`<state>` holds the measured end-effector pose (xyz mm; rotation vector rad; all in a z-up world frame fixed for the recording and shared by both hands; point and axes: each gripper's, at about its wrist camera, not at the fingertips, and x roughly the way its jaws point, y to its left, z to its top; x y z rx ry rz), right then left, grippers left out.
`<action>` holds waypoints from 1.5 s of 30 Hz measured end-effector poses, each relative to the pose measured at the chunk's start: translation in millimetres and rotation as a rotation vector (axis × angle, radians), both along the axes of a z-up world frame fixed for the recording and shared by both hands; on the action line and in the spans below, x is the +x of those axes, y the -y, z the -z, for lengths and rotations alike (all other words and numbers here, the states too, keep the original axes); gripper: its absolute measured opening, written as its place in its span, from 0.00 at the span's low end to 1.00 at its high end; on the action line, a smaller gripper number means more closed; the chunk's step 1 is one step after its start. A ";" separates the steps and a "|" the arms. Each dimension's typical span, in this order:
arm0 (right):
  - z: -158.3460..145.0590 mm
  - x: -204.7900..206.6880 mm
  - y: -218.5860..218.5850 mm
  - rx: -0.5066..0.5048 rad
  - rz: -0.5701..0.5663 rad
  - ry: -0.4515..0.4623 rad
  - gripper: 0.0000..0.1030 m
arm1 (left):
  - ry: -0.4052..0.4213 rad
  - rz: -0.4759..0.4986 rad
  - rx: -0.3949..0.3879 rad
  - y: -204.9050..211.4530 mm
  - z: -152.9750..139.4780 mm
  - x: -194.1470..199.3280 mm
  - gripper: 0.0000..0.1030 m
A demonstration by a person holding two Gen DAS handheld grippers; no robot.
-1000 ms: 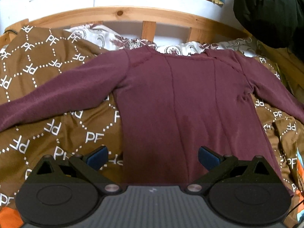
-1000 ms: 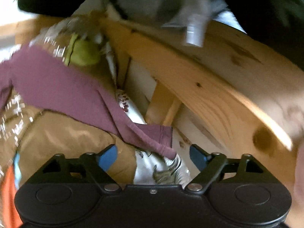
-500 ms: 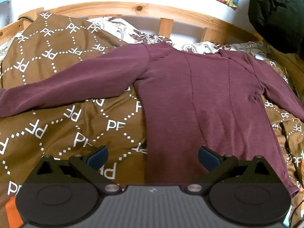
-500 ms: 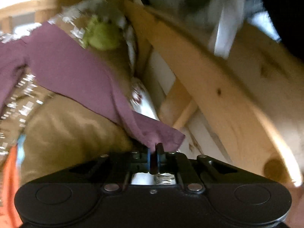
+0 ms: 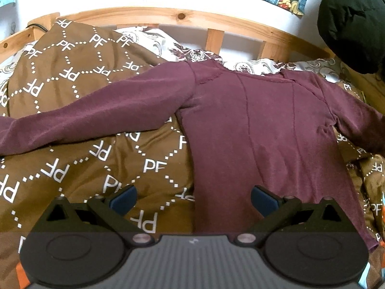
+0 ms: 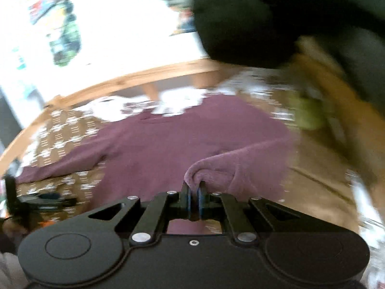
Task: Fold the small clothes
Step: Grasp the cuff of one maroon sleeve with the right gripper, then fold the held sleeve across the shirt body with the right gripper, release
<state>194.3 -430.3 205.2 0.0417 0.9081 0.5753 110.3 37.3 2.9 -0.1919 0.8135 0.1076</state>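
Note:
A maroon long-sleeved top (image 5: pixel 259 130) lies flat on a brown patterned duvet (image 5: pixel 72 159), its sleeves spread out left and right. My left gripper (image 5: pixel 192 198) is open and empty, hovering over the top's lower left hem. My right gripper (image 6: pixel 194 193) is shut on the cuff of the right sleeve (image 6: pixel 216 168) and holds it lifted and folded over towards the top's body (image 6: pixel 154 139). The right wrist view is blurred by motion. The left gripper shows small at the left edge of the right wrist view (image 6: pixel 45 198).
A wooden bed frame (image 5: pixel 168 18) runs along the back, with a white patterned pillow (image 5: pixel 149 38) under it. A black garment (image 5: pixel 353 21) hangs at the back right. A green object (image 6: pixel 305 113) lies blurred near the right rail.
My right gripper shut on the sleeve cuff, then swung left with it, away from the bed rail and over the top. My left gripper moved a little to the left and stayed open.

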 end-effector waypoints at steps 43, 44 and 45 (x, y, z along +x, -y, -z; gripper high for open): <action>177.8 78.8 -48.1 -0.625 -0.047 0.461 0.64 | -0.112 0.020 0.043 54.5 28.4 71.6 1.00; 183.6 80.3 -49.6 -0.645 -0.072 0.477 0.64 | -0.117 0.020 0.044 55.8 30.7 74.0 1.00; 189.6 82.1 -52.1 -0.665 -0.099 0.504 0.64 | -0.123 0.021 0.046 56.6 33.2 76.1 1.00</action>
